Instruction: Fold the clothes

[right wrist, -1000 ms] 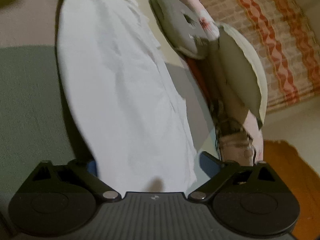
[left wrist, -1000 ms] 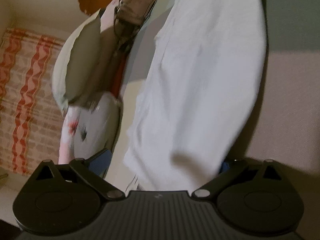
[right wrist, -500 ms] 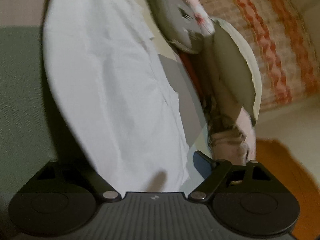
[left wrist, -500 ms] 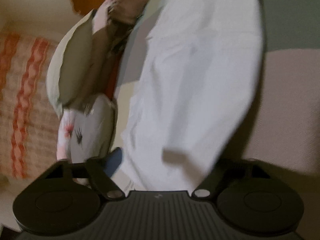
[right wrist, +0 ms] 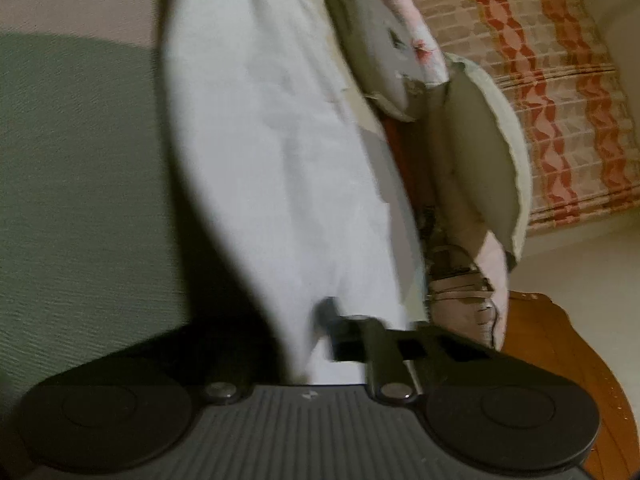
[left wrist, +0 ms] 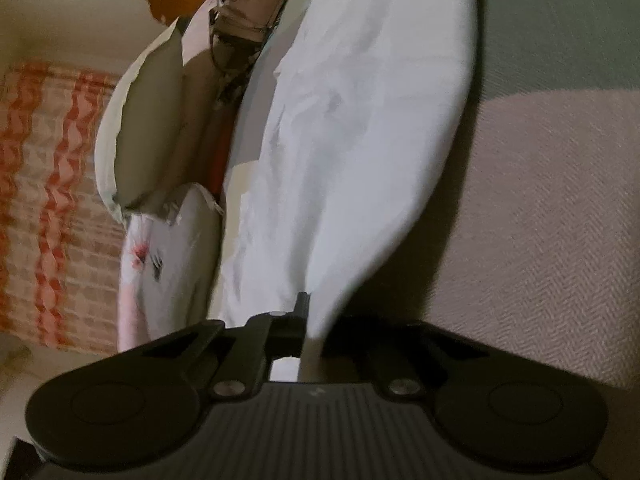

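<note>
Pinching the near edge of a long white cotton garment (left wrist: pixel 352 128), the left gripper (left wrist: pixel 310 320) has its jaws clamped together with the fabric caught between them. They have just been closing, and the cloth runs right down into the gap. Same deal on the other side: the right gripper (right wrist: pixel 326 320) has just been closing too and is now tight on its own bit of that white garment (right wrist: pixel 280 152).

The garment lies stretched out away from both cameras across a bedspread (left wrist: pixel 552 240) in pale pink and grey-green woven blocks. Just beside the cloth sit a flat grey-olive cushion (left wrist: pixel 152 128), a pinkish-grey pillow with a small red flower print (left wrist: pixel 176 264), and a beige fabric pouch (left wrist: pixel 256 4). Behind those is an orange-and-cream patterned mat (left wrist: pixel 44 200). It's all a bit blurry.
</note>
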`<state>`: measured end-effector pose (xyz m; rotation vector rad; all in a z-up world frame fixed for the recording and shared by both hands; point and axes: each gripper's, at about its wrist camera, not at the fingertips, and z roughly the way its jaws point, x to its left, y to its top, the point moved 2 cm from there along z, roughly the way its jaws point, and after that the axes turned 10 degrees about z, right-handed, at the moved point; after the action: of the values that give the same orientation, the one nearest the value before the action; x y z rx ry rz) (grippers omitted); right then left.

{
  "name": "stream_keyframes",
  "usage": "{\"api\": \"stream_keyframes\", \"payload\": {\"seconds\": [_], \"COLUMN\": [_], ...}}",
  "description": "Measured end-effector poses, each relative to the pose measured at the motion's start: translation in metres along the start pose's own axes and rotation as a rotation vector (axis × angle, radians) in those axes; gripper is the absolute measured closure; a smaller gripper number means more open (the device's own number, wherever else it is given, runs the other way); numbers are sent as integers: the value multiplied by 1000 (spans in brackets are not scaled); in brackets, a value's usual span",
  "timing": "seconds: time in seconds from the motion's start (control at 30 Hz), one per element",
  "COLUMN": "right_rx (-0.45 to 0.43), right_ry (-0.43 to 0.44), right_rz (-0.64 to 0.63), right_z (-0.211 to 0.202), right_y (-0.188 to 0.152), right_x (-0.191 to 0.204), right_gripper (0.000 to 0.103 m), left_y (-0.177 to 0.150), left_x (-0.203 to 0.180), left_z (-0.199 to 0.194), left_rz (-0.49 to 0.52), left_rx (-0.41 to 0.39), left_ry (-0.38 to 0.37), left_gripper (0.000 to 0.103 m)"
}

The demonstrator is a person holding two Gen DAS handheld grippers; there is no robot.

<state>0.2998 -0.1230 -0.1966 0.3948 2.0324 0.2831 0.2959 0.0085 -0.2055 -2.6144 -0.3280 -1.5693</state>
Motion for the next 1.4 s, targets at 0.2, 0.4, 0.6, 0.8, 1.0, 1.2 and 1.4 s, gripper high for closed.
{"api": "stream_keyframes", "payload": {"seconds": [0.2, 0.4, 0.6, 0.8, 1.0, 1.2, 1.4], "right_rx": [-4, -17, -9, -11, -3, 29, 92], "right_ry": [66, 81, 136, 189, 241, 282, 336], "right_rz": [60, 99, 116, 117, 152, 175, 227], "right_z": [-5, -28, -66, -120, -166, -183, -183], "right_y": [3, 2, -6, -19, -32, -45, -55], "right_x": [-22, -38, -37, -29, -19, 1, 11], "right_gripper": [99, 99, 99, 99, 99, 99, 86], "left_y": [-2, -7, -8, -17, -22, -24, -27], "left_x": [13, 18, 13, -4, -22, -42, -53], "left_z": [-7, -34, -76, -133, -178, -197, -204], "left_rz": [-15, 3, 28, 54, 26, -29, -54], "left_rx": [-7, -26, -39, -61, -82, -85, -59], "left_ry": [-64, -73, -97, -152, -195, -240, -311], "left_gripper": [102, 102, 102, 102, 102, 102, 93]}}
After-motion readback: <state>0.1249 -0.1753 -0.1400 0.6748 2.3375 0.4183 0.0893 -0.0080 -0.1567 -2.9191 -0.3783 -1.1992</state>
